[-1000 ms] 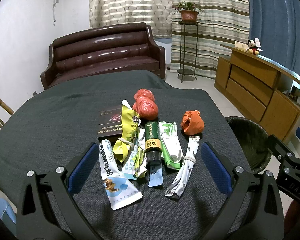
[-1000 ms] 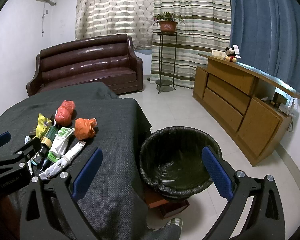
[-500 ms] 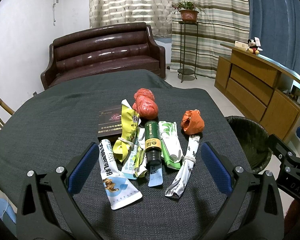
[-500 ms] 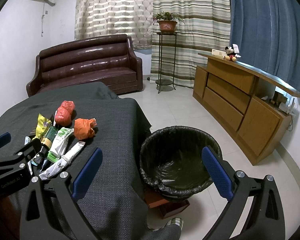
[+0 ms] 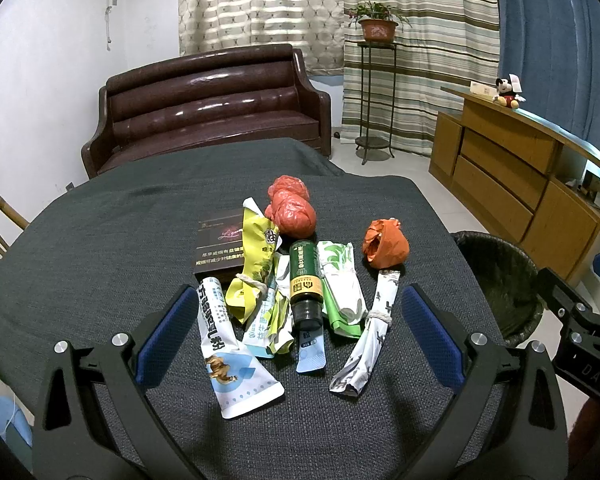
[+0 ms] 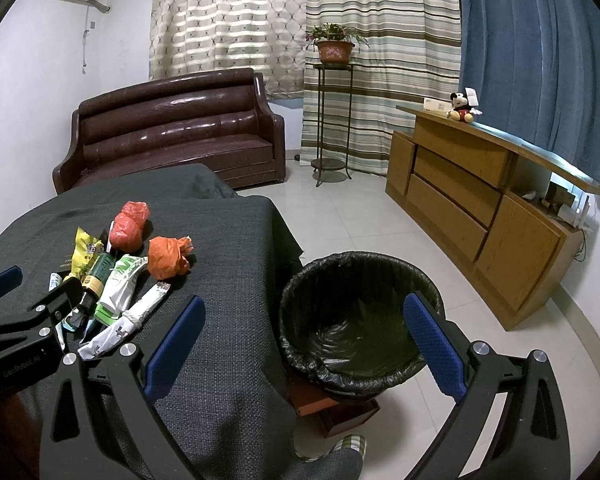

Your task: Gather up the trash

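- Left tongs (image 5: 296,340) spread wide, empty, hovering over the near end of the trash pile (image 5: 296,280) on the bench (image 5: 100,248)
- Wrappers and green bottle (image 5: 305,280) lie lengthwise, pointing away from the tongs
- Right tongs (image 6: 300,340) wide, empty, over the bin (image 6: 360,316) off the bench's right edge, so the left is nearer

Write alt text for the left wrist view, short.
Open left tongs hover over a pile of trash on a dark grey cloth-covered table: snack wrappers, a green glass bottle, crumpled red and orange plastic bags, a dark flat box. A black-lined bin stands at right, beyond the table edge.
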`<state>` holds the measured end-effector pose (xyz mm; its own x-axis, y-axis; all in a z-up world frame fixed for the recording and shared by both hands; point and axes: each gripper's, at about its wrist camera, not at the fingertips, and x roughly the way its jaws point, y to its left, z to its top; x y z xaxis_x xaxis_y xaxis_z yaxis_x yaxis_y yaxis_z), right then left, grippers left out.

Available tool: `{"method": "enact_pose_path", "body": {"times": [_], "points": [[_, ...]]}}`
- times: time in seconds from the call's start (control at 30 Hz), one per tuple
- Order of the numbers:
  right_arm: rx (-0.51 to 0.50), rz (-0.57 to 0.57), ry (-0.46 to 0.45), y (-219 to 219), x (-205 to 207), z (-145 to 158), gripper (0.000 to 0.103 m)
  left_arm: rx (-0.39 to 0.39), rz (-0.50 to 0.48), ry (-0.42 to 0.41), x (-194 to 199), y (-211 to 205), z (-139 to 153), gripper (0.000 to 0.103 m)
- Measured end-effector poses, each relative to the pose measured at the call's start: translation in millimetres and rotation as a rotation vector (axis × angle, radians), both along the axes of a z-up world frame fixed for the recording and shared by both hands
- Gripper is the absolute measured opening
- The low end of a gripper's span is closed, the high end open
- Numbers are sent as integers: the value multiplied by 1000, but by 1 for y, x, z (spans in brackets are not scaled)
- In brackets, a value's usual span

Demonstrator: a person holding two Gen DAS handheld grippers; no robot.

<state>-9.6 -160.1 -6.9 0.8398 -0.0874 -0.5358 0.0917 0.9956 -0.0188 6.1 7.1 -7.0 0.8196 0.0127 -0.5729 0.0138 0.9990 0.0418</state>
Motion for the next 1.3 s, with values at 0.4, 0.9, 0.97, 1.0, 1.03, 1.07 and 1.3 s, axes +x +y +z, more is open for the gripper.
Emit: {"method": "enact_pose_path", "body": {"times": [0.4,0.9,0.97,1.0,1.03,1.07,1.3], "points": [[0,0,3,-1,0,0,97,1,2,2,0,0,0,99],[9,34,63,7,8,-13,96,-20,55,72,-4,38,-31,95],[14,37,70,7,8,-15,96,-22,65,93,-4,45,-36,86],[19,41,74,8,8,-15,96,-25,67,102,-3,47,-38,85],[20,42,75,8,7,-15,96,-28,74,111,-1,51,-38,85],[20,45,78,9,7,-16,96,-30,81,119,-1,54,-39,85],[20,64,87,13,10,-18,95,-26,86,152,-3,57,-42,85]]}}
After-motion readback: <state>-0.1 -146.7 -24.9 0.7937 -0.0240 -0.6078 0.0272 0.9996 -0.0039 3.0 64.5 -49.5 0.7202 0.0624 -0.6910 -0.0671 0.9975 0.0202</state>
